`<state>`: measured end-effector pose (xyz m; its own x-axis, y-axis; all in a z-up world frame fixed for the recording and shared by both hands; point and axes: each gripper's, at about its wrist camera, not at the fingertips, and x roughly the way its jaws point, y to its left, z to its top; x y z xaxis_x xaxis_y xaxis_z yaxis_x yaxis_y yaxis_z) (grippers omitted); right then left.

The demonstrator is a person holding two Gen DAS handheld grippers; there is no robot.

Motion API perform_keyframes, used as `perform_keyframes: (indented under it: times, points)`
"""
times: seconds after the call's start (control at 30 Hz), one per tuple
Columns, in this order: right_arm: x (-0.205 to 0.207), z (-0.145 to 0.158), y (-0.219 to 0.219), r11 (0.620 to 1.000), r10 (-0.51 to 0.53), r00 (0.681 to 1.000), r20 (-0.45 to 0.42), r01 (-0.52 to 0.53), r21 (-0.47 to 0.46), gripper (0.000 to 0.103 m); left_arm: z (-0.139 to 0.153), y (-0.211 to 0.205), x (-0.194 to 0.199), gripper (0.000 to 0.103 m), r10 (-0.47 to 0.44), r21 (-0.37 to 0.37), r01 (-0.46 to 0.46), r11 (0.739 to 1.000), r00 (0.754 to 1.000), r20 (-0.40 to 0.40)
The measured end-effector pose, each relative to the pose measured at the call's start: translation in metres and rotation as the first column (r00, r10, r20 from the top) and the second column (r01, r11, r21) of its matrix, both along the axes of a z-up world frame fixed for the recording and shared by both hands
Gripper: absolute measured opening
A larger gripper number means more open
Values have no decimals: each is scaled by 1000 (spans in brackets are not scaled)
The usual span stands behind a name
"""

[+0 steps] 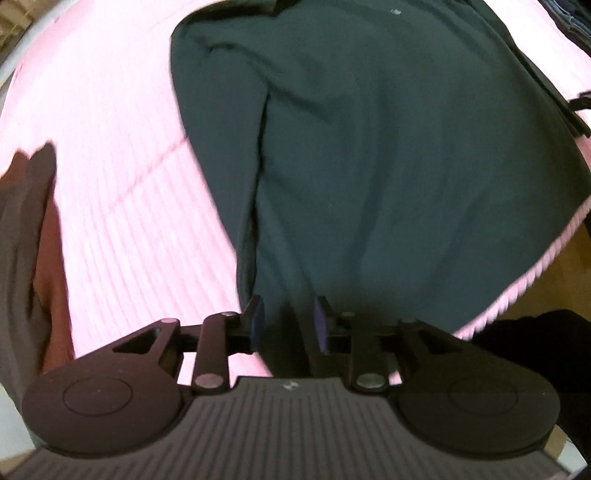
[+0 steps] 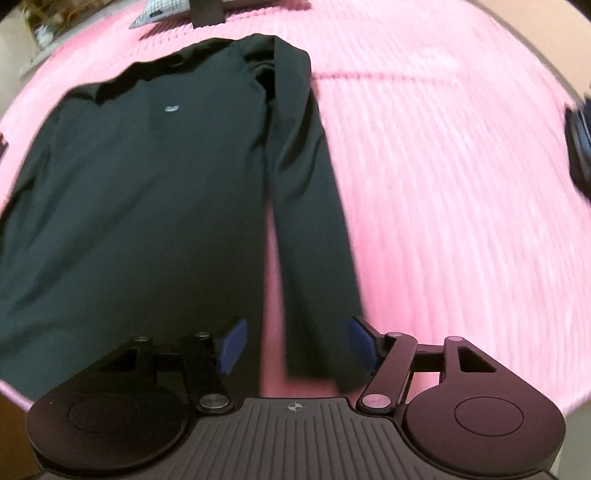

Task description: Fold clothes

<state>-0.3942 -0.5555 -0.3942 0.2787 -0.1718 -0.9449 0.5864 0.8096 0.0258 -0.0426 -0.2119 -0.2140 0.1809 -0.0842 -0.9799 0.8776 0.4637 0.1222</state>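
Shirt [image 2: 147, 206] | sleeve [image 2: 314, 221] runs top-to-bottom, cuff betw spread right gripper [image 2: 295, 349] pads, unpinched | left gripper [image 1: 288, 325] part-open over hem, empty

Pink ribbed bedspread [image 2: 461, 192] lying across the bed

A grey patterned cushion [image 2: 157, 11] is resting at its far edge beside a dark upright object [image 2: 207, 13]; brown and grey fabric [image 1: 33, 236] is lying at one side.
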Motion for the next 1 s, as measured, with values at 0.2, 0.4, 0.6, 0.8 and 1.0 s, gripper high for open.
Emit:
perform_keyframes:
  times: [0.2,0.4,0.6,0.8,1.0]
  points:
    - [7,-1,-48,998,64,998,-17,-63,16,1,0,-42,-1,26,-50,18,50,999,999,12]
    - [-29,87,-164,930,-215,971,103,236,-283,2,3,-84,5,27,-46,-11,46,999,998,47]
    - [-44,90,-218,876,-361,919,162,393,-279,81,27,-85,15,38,-18,-41,23,999,992,123]
    - [23,54,-140,973,-173,977,125,189,-135,81,22,-67,54,40,23,-58,-14,998,988,152]
    - [124,43,-49,997,62,988,141,-56,-45,81,0,-96,112,40,-105,-161,133,978,980,171]
